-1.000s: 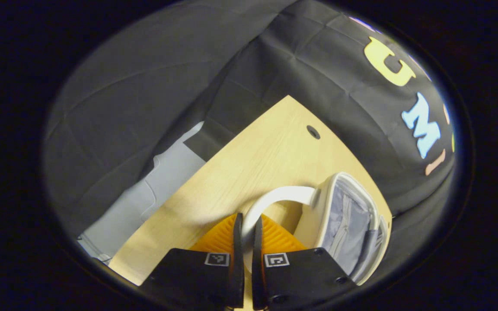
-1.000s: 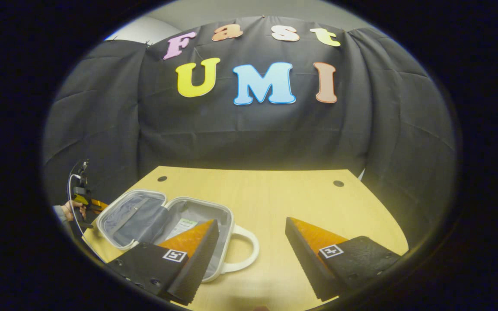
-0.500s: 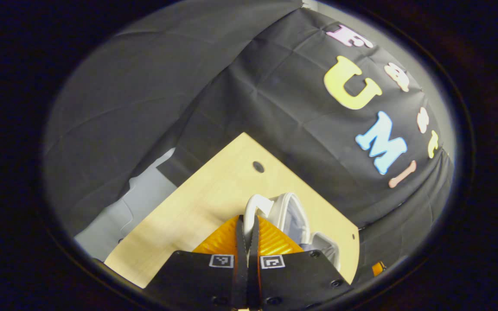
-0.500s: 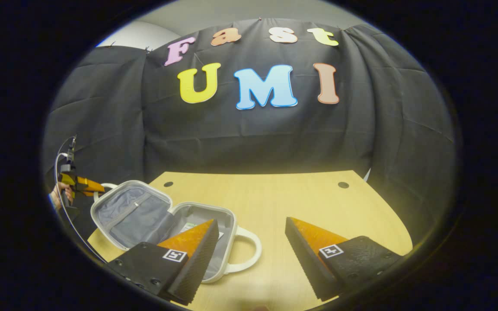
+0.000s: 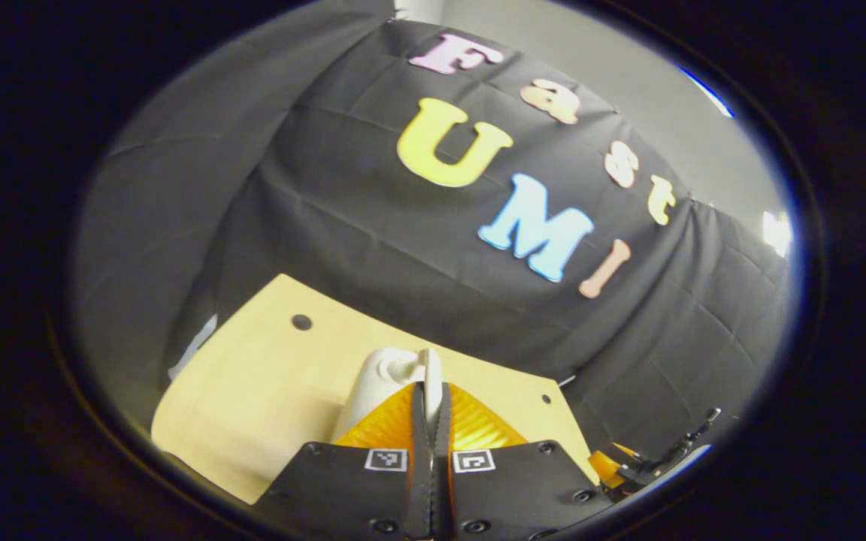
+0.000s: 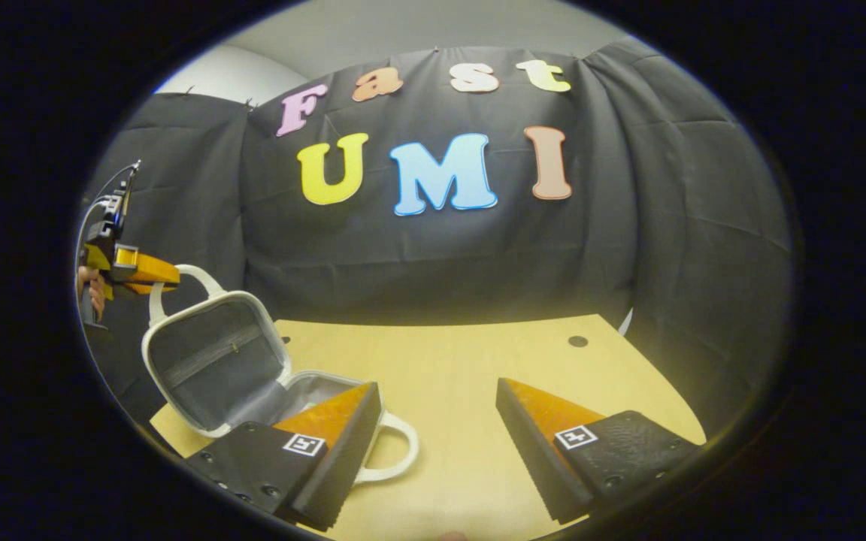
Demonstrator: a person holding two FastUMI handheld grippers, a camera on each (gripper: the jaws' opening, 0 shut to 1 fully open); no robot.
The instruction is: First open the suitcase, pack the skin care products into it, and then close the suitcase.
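White plastic marks the suitcase (image 6: 252, 376), which sits at the near left corner of the pale wooden surface (image 6: 478, 376). Its lid (image 6: 211, 361) stands raised, nearly upright, with the grey lining and a zip pocket facing the right gripper view. The base lies flat, its own handle (image 6: 395, 451) pointing toward the middle of the surface. The left tongs (image 5: 431, 391) are clamped together on the lid's handle (image 6: 177, 282), which also shows as a thin white edge between their fingers in the left gripper view. The right tongs (image 6: 440, 428) hang spread wide apart above the surface, gripping nothing. A paler patch lies in the base, but I cannot tell what it is. Judging by the lifted lid held by its handle, the closing step looks underway; whether the skin care products are packed cannot be confirmed.
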